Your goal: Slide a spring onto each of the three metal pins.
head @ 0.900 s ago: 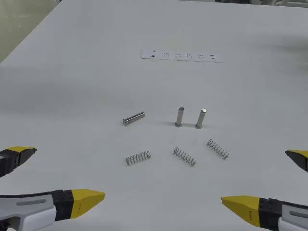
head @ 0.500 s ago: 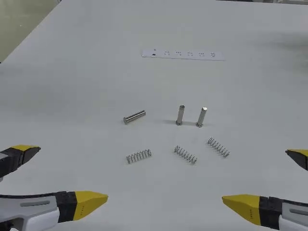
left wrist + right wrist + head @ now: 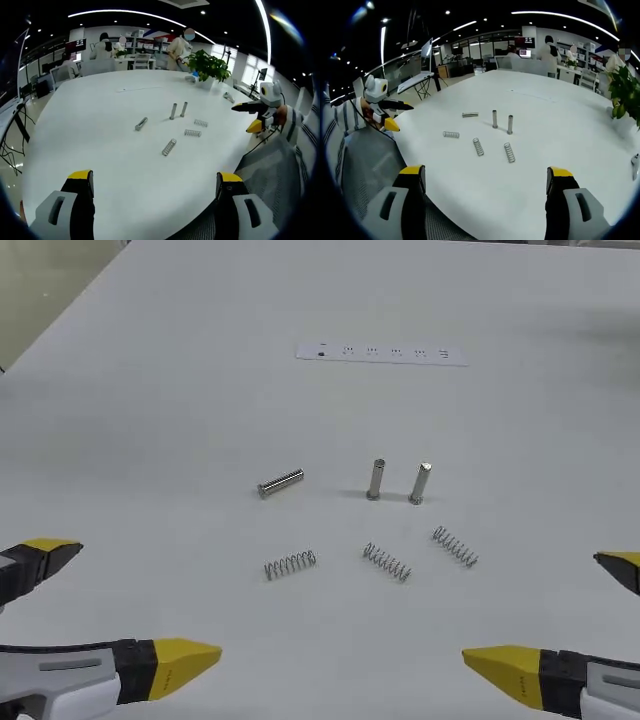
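Three metal pins rest on the white table: one lying pin [image 3: 280,483] on the left and two upright pins [image 3: 376,480] [image 3: 420,484] beside it. Nearer to me lie three loose springs [image 3: 290,565] [image 3: 386,562] [image 3: 455,546], none on a pin. My left gripper [image 3: 120,605] is open at the near left, well short of the springs. My right gripper [image 3: 555,612] is open at the near right. Both hold nothing. The left gripper view has the lying pin [image 3: 141,123] and nearest spring [image 3: 169,147] ahead of the open left gripper [image 3: 154,180]. The right gripper view has the upright pins [image 3: 494,119] [image 3: 510,124] beyond the open right gripper [image 3: 486,174].
A white strip with printed marks [image 3: 380,353] lies flat farther back on the table. A potted plant [image 3: 207,65] stands at the table's far side. People sit and stand at desks in the room behind. The table's near edge runs just under both grippers.
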The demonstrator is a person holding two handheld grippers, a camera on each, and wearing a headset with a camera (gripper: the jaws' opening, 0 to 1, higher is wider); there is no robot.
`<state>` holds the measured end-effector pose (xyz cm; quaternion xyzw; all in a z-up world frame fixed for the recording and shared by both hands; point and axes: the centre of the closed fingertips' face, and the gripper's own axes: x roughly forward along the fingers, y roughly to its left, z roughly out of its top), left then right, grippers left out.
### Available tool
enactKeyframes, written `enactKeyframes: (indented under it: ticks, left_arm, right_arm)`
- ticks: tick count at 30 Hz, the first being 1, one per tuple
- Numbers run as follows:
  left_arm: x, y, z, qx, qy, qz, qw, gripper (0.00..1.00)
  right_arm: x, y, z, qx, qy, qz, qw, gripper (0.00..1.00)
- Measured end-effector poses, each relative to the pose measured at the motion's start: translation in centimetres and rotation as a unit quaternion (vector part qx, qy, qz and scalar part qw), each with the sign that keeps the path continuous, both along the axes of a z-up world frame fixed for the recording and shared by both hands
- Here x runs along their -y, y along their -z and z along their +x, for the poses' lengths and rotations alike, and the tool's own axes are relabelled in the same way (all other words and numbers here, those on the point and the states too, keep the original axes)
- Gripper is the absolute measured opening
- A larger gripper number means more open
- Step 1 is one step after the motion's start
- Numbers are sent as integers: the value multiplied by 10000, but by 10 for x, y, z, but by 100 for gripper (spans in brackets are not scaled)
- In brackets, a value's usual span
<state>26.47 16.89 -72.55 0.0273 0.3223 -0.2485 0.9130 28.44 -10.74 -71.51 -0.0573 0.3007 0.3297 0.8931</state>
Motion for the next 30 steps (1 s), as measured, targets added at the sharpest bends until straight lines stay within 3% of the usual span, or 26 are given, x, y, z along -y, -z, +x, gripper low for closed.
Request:
enactKeyframes:
  ticks: [15,18,30]
  left_arm:
    - [-1,-1,0,13,19,-16,10000,98]
    - [1,-4,2,43,3,-116,9999,98]
    - [-5,-2,7,29,4,8,10000,98]
  right_arm:
    - [-1,1,-2,-6,-8,-38,10000,100]
    - [0,1,-2,-15,-13,-48,10000,100]
    - [-1,-1,1,-7,-30,-21,10000,100]
